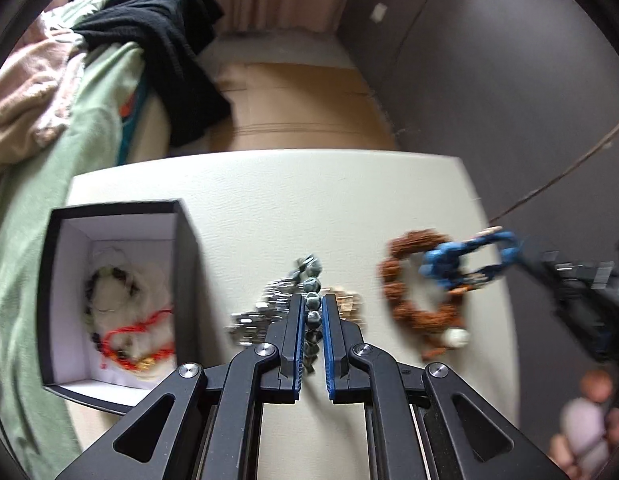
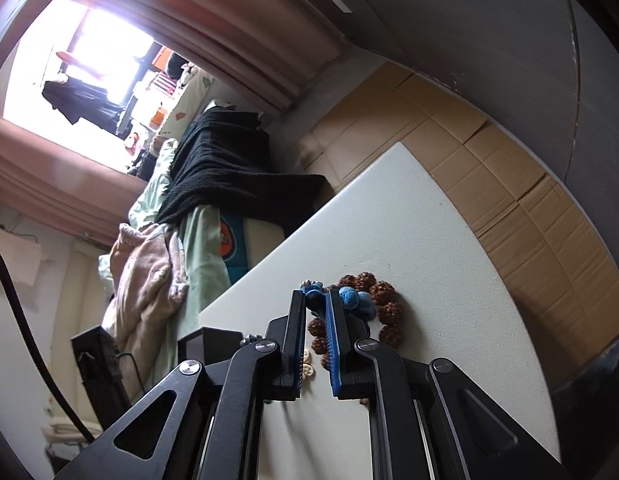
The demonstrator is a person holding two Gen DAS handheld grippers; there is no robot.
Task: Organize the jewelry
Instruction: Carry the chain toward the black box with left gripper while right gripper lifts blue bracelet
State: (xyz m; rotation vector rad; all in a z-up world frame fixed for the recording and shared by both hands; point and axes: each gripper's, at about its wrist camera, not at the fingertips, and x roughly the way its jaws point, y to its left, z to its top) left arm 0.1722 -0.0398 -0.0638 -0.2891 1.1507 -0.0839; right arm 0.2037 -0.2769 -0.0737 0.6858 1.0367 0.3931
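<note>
While left tongs (image 1: 312, 312) clamp grey beads (image 1: 312, 300), right tongs (image 2: 315, 308) pinch blue bracelet (image 2: 349, 300).

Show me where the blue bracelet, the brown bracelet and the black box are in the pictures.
blue bracelet (image 1: 465, 258): left wrist view, on its bunched blue beads.
brown bracelet (image 1: 405, 312): left wrist view, on its lower left arc of rough beads.
black box (image 1: 187, 264): left wrist view, on its dark right wall.

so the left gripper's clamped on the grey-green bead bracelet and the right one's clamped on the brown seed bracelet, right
Not quite. The left gripper does clamp the grey-green bead bracelet, but the right gripper clamps the blue bead bracelet; the right wrist view shows the brown seed bracelet lying underneath.
</note>
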